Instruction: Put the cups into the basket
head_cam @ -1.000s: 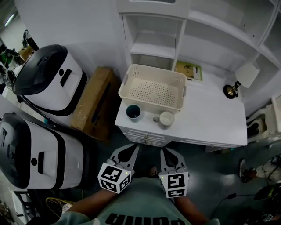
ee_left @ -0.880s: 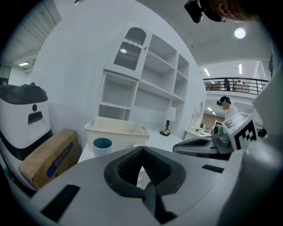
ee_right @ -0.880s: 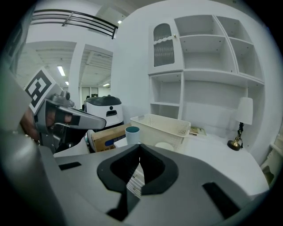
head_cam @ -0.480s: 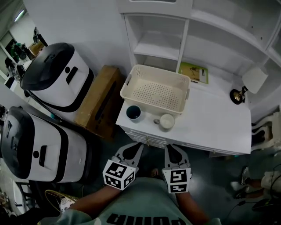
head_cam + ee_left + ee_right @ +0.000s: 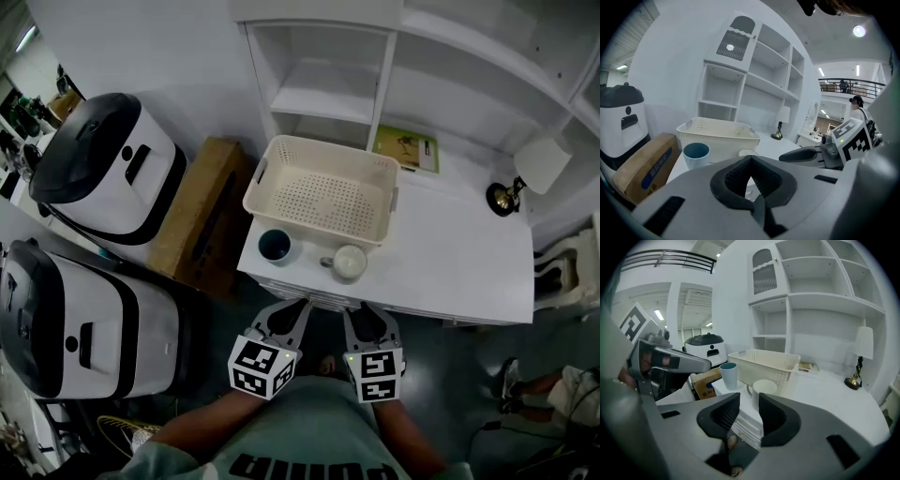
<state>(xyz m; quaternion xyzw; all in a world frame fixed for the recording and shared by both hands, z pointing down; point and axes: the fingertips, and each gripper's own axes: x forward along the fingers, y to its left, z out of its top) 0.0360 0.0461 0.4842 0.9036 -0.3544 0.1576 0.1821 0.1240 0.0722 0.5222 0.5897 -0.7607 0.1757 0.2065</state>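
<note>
A cream perforated basket [image 5: 323, 192] stands on the white desk [image 5: 450, 262]. In front of it are a blue cup [image 5: 275, 247] and a white cup [image 5: 350, 262]. Both grippers hover off the desk's front edge, short of the cups. My left gripper [image 5: 292, 311] is shut, tips touching, and empty. My right gripper [image 5: 367, 316] has just been opening, with a narrow gap and nothing between its pads. The right gripper view looks over its jaws at the white cup [image 5: 764, 389], the blue cup [image 5: 728, 374] and the basket [image 5: 764, 362]. The left gripper view shows the blue cup [image 5: 696, 154] and the basket [image 5: 717, 133].
A small lamp [image 5: 511, 192] and a green booklet [image 5: 405, 148] sit at the back of the desk under white shelves. A cardboard box [image 5: 197, 216] leans left of the desk. Two white-and-black machines [image 5: 103, 169] [image 5: 66, 319] stand further left.
Both grippers have moved forward towards the desk's front edge. The cups and the basket have stayed where they were.
</note>
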